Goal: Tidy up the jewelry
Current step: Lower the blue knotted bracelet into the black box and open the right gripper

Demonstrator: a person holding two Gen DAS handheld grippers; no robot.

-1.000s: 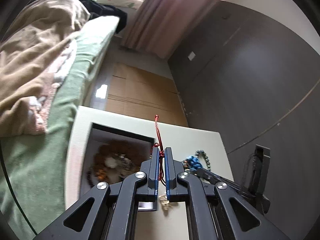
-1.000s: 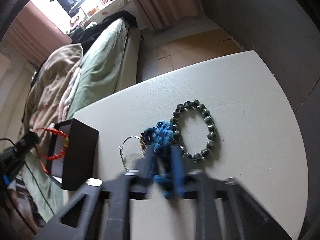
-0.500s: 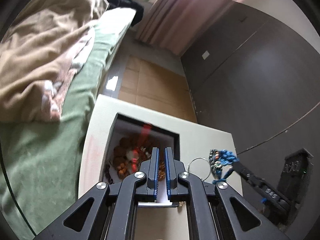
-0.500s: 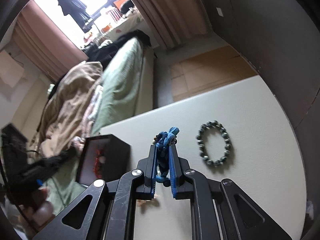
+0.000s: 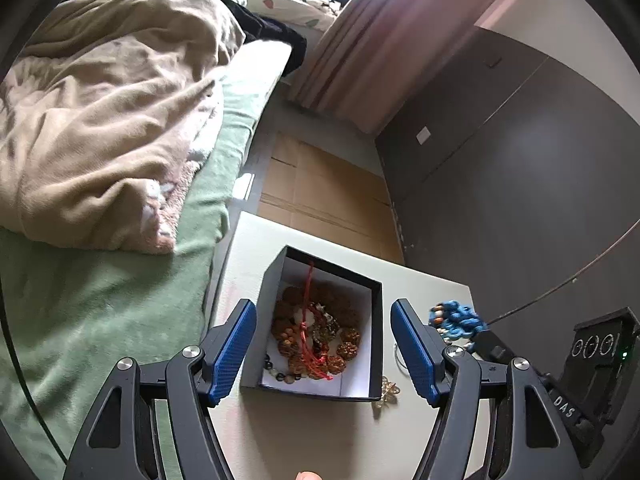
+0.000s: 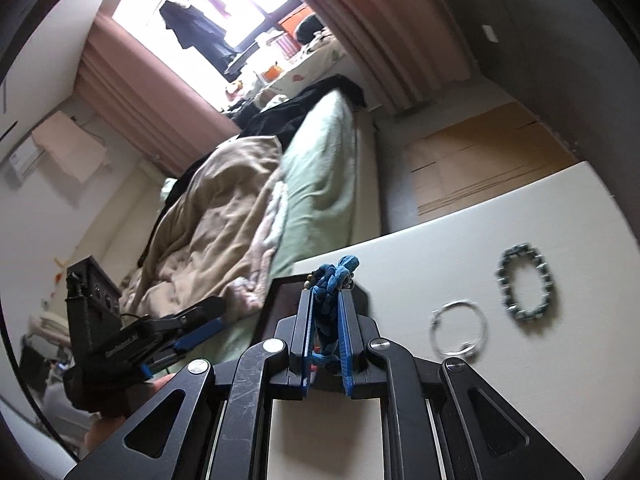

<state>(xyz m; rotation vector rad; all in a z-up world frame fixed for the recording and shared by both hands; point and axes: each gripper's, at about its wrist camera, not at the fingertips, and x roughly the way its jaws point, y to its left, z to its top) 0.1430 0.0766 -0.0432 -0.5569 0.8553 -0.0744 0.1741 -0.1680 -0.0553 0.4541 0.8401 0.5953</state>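
Observation:
A black box (image 5: 376, 320) with a white inside sits on the white table (image 5: 304, 432). It holds brown bead bracelets (image 5: 344, 344) and a red cord bracelet (image 5: 307, 332). My left gripper (image 5: 324, 348) is open and empty above the box. My right gripper (image 6: 325, 328) is shut on a blue braided bracelet (image 6: 332, 280), held above the table near the box (image 6: 280, 304); it also shows in the left wrist view (image 5: 456, 318). A silver ring hoop (image 6: 458, 330) and a dark bead bracelet (image 6: 524, 284) lie on the table.
A small gold trinket (image 5: 387, 390) lies by the box's near right corner. A bed with a green sheet (image 5: 100, 300) and beige blanket (image 5: 108, 120) borders the table on the left. A dark wall (image 5: 520, 200) stands on the right.
My left gripper opened and let the red cord bracelet fall into the box. My right gripper lifted the blue bracelet off the table and moved it left toward the box.

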